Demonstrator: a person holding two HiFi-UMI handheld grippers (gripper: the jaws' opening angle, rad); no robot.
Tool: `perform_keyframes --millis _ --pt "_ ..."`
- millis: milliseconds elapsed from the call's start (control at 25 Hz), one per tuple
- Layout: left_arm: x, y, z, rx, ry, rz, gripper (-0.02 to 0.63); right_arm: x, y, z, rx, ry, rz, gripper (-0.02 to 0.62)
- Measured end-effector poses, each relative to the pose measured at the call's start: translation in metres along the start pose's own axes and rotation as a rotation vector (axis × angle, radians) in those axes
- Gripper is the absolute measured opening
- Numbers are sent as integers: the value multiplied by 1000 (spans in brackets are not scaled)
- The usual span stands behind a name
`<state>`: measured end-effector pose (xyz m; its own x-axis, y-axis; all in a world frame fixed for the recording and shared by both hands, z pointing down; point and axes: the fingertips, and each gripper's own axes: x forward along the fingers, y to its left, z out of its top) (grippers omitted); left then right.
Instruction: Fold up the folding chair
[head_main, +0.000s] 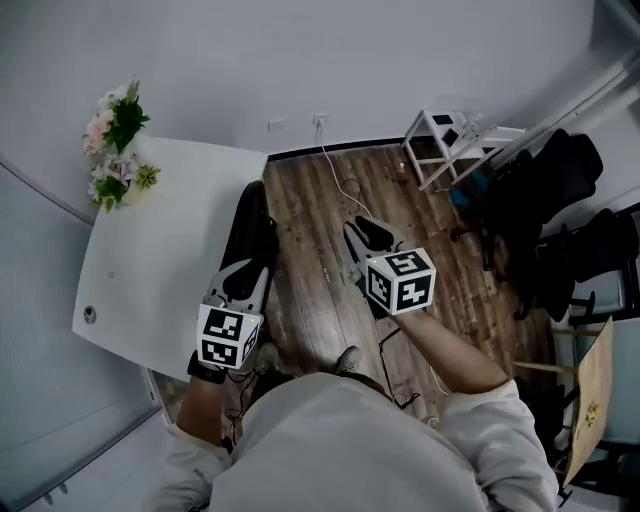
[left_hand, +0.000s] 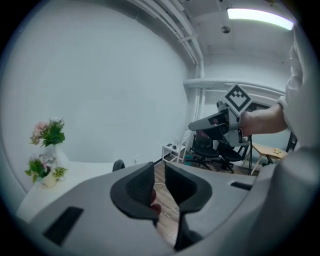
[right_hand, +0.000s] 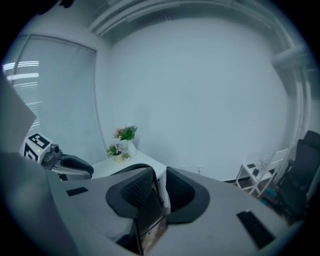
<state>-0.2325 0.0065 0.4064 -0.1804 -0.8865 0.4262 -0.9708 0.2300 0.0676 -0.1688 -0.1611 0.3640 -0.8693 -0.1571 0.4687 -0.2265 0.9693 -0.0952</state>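
The black folding chair (head_main: 255, 225) stands folded flat against the right edge of the white table (head_main: 160, 260). My left gripper (head_main: 248, 272) is raised just in front of the chair's near end; its jaws (left_hand: 159, 187) show a narrow gap with nothing gripped, and the chair's rounded top (left_hand: 118, 165) sits to their left. My right gripper (head_main: 362, 232) hovers over the wooden floor, apart from the chair. Its jaws (right_hand: 160, 187) are narrowly open, and the dark chair (right_hand: 149, 212) shows beyond the gap, not touching them.
A vase of flowers (head_main: 118, 150) stands on the table's far corner. At the back right are a white rack (head_main: 445, 145), black office chairs (head_main: 560, 200) and a wooden panel (head_main: 590, 390). A cable (head_main: 345, 185) trails over the floor from the wall socket.
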Motion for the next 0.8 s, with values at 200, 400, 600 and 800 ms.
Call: perform_keyframes --millis 200,400,600,800 --pt "30 -71 27 46 -27 -88 38 -90 -52 -9 -65 -127 -134 51" --pt "54 -131 41 101 -33 -169 10 -162 -99 -34 -38 -190 -262 19" --pt "68 -180 55 136 -18 -267 9 -214 -127 -52 26 -227 -338 16" --pt "74 -221 61 178 -4 -335 8 -251 -144 -68 63 -263 -393 15"
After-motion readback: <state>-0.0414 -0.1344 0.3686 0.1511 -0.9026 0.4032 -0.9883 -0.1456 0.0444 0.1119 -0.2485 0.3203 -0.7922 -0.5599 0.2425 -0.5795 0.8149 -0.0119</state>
